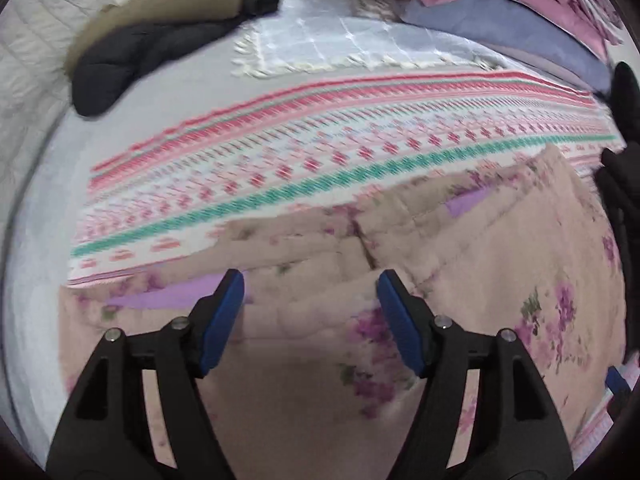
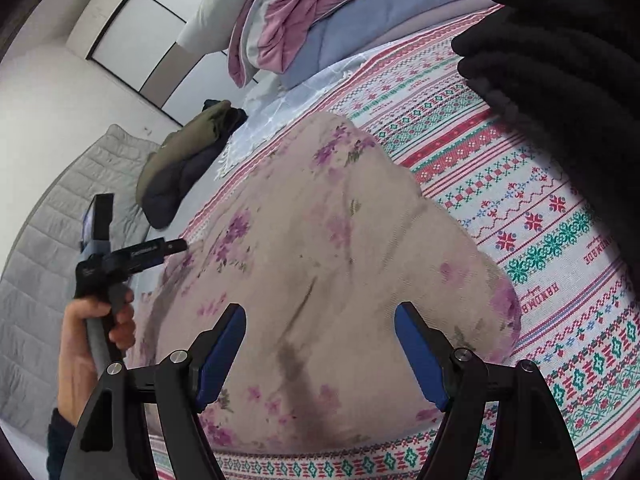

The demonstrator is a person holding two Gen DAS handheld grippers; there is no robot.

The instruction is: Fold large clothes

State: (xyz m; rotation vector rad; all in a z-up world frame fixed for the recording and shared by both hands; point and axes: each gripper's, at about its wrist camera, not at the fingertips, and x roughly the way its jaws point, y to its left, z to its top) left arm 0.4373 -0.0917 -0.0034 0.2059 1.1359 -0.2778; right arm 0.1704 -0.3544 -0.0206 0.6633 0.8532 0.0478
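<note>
**Two claws wide over one floral garment**

Your left claw (image 1: 310, 280) and right claw (image 2: 320, 314) both gape wide, nothing between the blue pads (image 1: 222, 320), above the single beige floral garment (image 2: 320, 240), which lies rumpled on the patterned blanket (image 2: 540, 208). Your hand (image 2: 96, 328) grips the left tool. Beyond: one dark jacket heap (image 1: 152, 44), one fringed cloth (image 1: 340, 44), stacked bedding (image 2: 304, 20). A black blur (image 2: 560, 60) blocks the right view's corner.
</note>
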